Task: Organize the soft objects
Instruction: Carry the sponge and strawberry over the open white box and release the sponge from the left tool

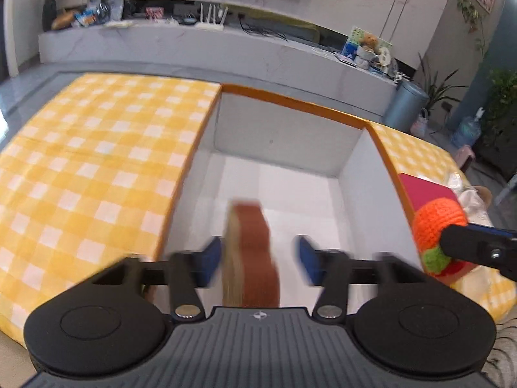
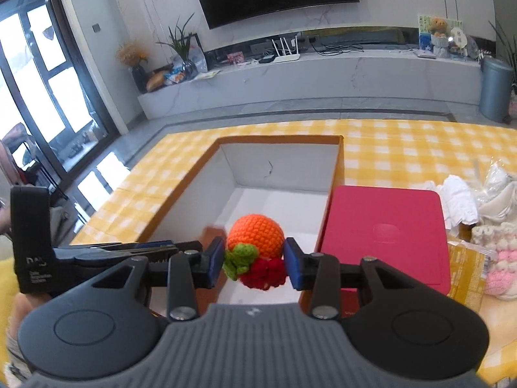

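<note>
An open cardboard box (image 1: 290, 135) with white walls and an orange rim lies on a yellow checked cloth. My left gripper (image 1: 258, 258) hangs over it, open. A blurred brown and tan soft slice (image 1: 255, 245) stands on edge between the blue pads, close to the left pad and clear of the right one. My right gripper (image 2: 253, 263) is shut on a crocheted toy (image 2: 255, 236) with an orange ball, a green leaf and red berries. It holds the toy over the box's near right corner (image 2: 284, 165). The toy (image 1: 436, 223) also shows at the right edge of the left wrist view.
A flat pink-red box (image 2: 384, 236) lies against the cardboard box's right wall. A heap of white and pink soft things (image 2: 484, 213) sits further right. The yellow checked cloth (image 1: 97, 161) spreads wide to the left. A low TV bench runs along the back wall.
</note>
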Motion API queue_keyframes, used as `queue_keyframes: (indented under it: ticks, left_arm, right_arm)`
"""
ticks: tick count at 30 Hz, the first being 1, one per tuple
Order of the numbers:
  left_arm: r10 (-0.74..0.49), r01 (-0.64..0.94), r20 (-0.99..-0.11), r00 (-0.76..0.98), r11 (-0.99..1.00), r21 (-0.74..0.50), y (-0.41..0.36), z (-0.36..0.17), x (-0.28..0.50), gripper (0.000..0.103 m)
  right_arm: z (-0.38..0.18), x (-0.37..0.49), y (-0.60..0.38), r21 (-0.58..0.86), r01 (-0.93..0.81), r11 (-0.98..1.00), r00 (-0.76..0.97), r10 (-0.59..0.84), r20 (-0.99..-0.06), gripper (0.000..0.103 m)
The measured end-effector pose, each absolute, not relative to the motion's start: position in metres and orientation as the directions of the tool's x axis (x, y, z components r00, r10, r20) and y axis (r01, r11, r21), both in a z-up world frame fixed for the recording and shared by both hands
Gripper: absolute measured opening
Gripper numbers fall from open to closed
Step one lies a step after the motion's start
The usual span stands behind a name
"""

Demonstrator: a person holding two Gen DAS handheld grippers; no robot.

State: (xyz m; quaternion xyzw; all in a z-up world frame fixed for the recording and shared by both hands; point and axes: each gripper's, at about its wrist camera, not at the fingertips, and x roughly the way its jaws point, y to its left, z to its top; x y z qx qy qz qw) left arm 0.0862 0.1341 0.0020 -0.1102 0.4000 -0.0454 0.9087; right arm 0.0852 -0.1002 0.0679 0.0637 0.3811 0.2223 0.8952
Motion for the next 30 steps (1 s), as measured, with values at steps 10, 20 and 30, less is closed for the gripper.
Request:
queue_keyframes:
  ticks: [10,20,30]
  left_arm:
    - [0.014,-0.111,-0.549,0.836,0.983,-0.144,0.148,0.043,0.042,0.094]
    - [0.047,-0.151,-0.536,0.843,0.977,-0.152,0.165,0.037,0.046,0.096]
    - [0.056,-0.176,-0.536,0.842,0.969,-0.176,0.173,0.035,0.041,0.095]
  right_arm:
    - [0.062,0.087,-0.091,0.233,-0.375,0.897,0.600,0.426,-0.677,0.040]
    - [0.039,0.100,-0.060,0.200,-0.412,0.889,0.537,0.415,-0.735,0.040]
    - [0.000,0.140,-0.018,0.161,-0.380,0.911,0.419,0.325,-0.848,0.040]
